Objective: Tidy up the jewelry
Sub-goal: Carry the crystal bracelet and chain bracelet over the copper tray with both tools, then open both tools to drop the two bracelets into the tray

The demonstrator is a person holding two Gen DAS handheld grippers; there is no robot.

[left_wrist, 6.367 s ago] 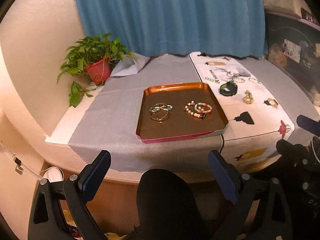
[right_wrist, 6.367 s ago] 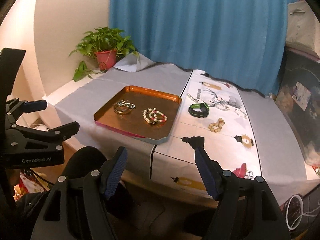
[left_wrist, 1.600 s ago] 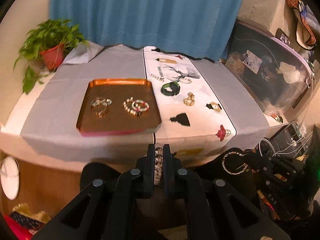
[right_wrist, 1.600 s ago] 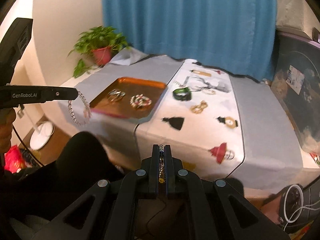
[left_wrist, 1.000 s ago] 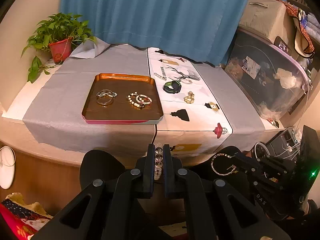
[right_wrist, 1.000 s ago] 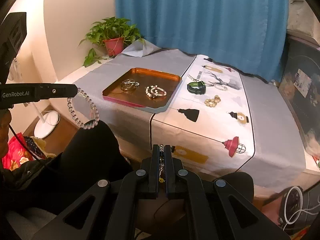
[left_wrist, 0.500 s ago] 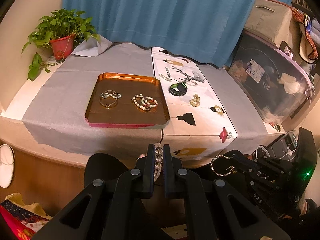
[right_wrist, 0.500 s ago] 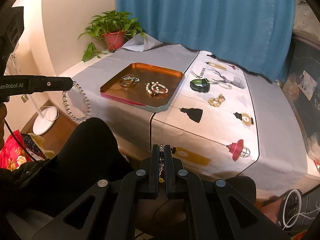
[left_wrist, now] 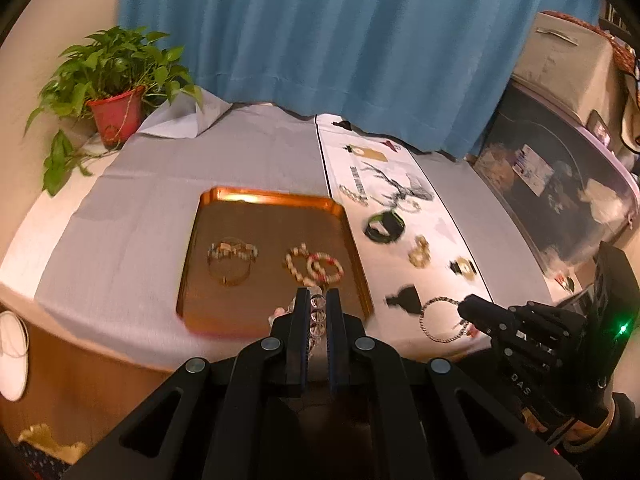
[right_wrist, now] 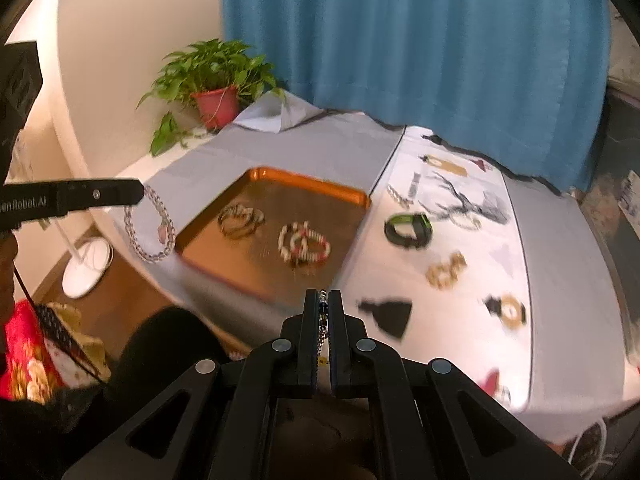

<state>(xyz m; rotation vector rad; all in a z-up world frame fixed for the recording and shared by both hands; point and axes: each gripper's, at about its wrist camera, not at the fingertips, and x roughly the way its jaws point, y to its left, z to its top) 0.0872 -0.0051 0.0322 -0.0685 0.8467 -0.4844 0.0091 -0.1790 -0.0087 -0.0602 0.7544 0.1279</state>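
Two grippers, both clamped: the left gripper [left_wrist: 317,312] has its fingers pinching a clear bead bracelet [right_wrist: 150,227], the right gripper [right_wrist: 322,312] pinching a silver chain bracelet [left_wrist: 442,319]. Both now sit closer to the desk [left_wrist: 132,216] edge than half a second ago. Orange tray [left_wrist: 272,200] lies at 12 o'clock with bare room along its near rim. "GenRobot.AI" partly readable on the left one.

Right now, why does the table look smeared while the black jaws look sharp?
Left wrist view: tray and its bracelets streaked by motion blur, edges bowed by fisheye. Right wrist view: the same smear on the green band; the jaws ride with each camera.
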